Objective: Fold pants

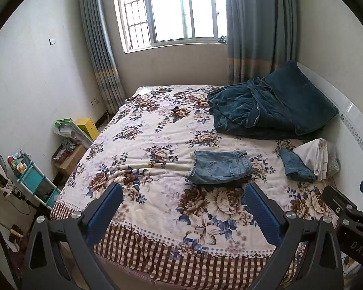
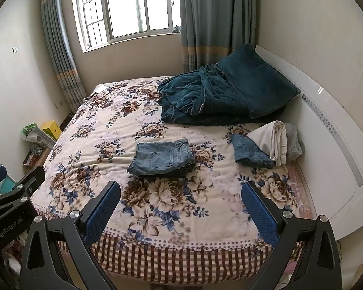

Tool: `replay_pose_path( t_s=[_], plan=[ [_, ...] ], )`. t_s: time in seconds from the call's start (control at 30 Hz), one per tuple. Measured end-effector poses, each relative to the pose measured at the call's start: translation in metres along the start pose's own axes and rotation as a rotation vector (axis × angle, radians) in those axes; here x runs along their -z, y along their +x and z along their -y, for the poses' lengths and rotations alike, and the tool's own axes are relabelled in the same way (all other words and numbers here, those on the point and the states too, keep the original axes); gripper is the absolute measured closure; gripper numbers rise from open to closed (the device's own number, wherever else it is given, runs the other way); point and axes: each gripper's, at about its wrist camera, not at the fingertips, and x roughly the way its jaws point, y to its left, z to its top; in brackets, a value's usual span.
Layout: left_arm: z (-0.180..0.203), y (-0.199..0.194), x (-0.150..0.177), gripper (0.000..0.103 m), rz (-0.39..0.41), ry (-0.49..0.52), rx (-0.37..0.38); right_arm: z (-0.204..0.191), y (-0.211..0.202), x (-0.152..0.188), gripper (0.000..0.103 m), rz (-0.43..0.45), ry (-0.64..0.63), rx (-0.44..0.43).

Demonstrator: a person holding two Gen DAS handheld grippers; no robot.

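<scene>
Folded jeans lie as a flat stack mid-bed, on the flowered bedspread, just ahead of both grippers. Denim looks thick and fairly heavy for cloth, floppy but w/ some body, not slippery; layers could slide apart if lifted by one edge only. Best hold, I'd judge: pinch through all layers at the two near corners, or slip under the near edge, one gripper per side. Waistband end, to the right in the stack, is bulkiest, so grip firm there.

Left gripper: jaws wide apart, holding nothing, hovering over the foot of the bed. Right gripper: same, spread wide and empty.

Task looks about done for this pair; the fold is square enough.

More clothes near the headboard: a second rolled denim piece, a white garment leaning on it, something grey behind, can't tell what. Those may be next.

Surface: soft bedspread w/ ripples left of the stack, so it gives under pressure and may bunch if dragged. Dark teal blanket heaped at the far right w/ a pillow on it. Room: bright window, grey-blue curtains, clutter on the floor at left.
</scene>
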Motion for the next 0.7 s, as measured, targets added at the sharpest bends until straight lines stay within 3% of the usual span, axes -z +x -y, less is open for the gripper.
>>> replay_pose_path(
  t_s=[0.7],
  plan=[
    [0.0008, -0.0020, 0.0018, 0.000, 0.009, 0.005, -0.007, -0.0015, -0.0009, 0.0010, 0.001, 0.003, 0.000, 0.001]
  ],
)
